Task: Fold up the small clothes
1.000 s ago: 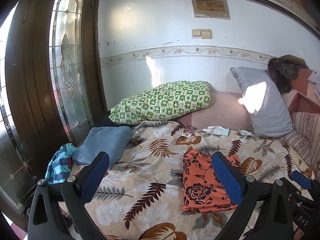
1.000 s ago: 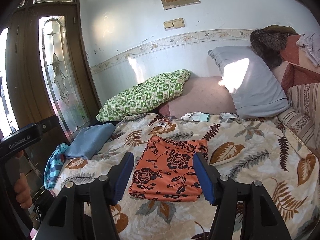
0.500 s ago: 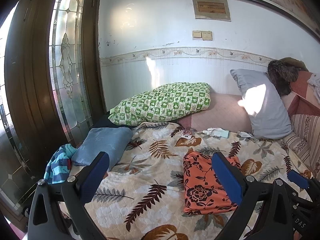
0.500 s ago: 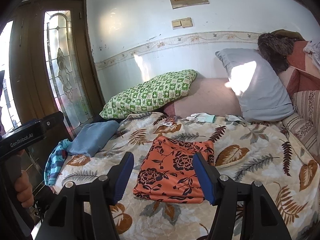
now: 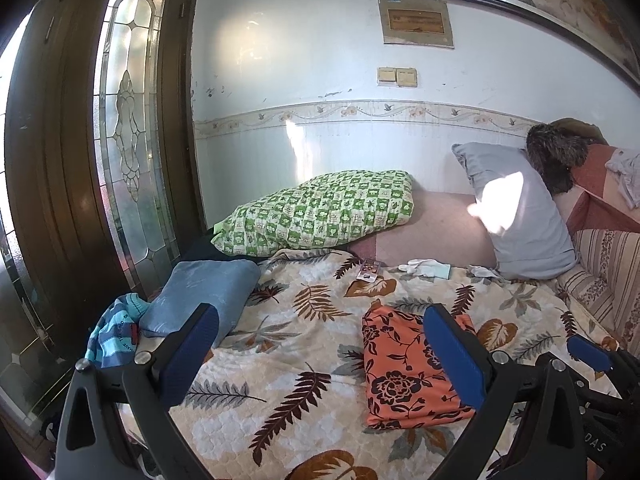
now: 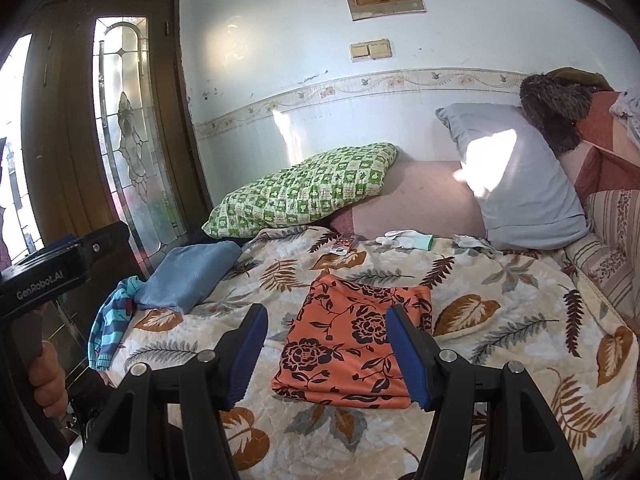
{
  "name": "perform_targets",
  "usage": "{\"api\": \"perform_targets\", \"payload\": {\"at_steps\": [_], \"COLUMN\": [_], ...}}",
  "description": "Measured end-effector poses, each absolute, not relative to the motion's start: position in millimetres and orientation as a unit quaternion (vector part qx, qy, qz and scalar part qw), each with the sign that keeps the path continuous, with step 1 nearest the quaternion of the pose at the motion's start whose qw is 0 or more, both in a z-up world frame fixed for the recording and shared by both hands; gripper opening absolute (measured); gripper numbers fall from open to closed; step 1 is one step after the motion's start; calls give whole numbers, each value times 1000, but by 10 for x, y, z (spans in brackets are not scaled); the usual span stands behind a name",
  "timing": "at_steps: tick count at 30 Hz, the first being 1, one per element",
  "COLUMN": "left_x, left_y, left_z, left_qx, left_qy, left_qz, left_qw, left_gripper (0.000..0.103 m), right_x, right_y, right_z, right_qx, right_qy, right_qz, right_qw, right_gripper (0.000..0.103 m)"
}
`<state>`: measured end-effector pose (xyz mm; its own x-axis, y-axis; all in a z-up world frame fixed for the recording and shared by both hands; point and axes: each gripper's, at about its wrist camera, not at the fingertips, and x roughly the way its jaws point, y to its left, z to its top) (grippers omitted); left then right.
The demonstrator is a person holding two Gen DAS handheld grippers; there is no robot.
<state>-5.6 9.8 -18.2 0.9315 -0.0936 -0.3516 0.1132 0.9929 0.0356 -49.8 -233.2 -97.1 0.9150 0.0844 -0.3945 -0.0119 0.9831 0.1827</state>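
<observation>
An orange garment with black flowers (image 5: 404, 364) lies folded flat on the leaf-print bedspread (image 5: 304, 344); it also shows in the right wrist view (image 6: 352, 344). My left gripper (image 5: 320, 356) is open and empty, held above the bed to the garment's left. My right gripper (image 6: 326, 354) is open and empty, held above the garment's near edge. A folded blue cloth (image 5: 204, 296) and a striped blue garment (image 5: 114, 336) lie at the bed's left edge.
A green checked pillow (image 5: 320, 212) and a grey pillow (image 5: 520, 216) lean at the back wall. Small white and teal items (image 5: 426, 268) and a packet (image 5: 370, 272) lie near them. A glass-panelled door (image 5: 124, 152) stands at left. The right gripper's tip (image 5: 588, 354) shows at lower right.
Both grippers have drawn back and up a little from the bed; the folded orange garment has stayed in place.
</observation>
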Motion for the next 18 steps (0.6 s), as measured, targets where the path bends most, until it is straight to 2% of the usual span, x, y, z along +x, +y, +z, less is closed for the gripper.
{"api": "perform_targets", "payload": {"at_steps": [18], "left_x": [-70], "left_y": [119], "left_z": [-182], "left_qx": [18], "left_qy": [176], "left_qz": [-67], "left_qw": [982], "left_gripper": [102], "right_x": [-483], "right_y": [-2324], "right_z": [-969], "right_qx": [82], "right_qy": [210], "right_qz": [23], "right_qw": [974], "right_gripper": [65]}}
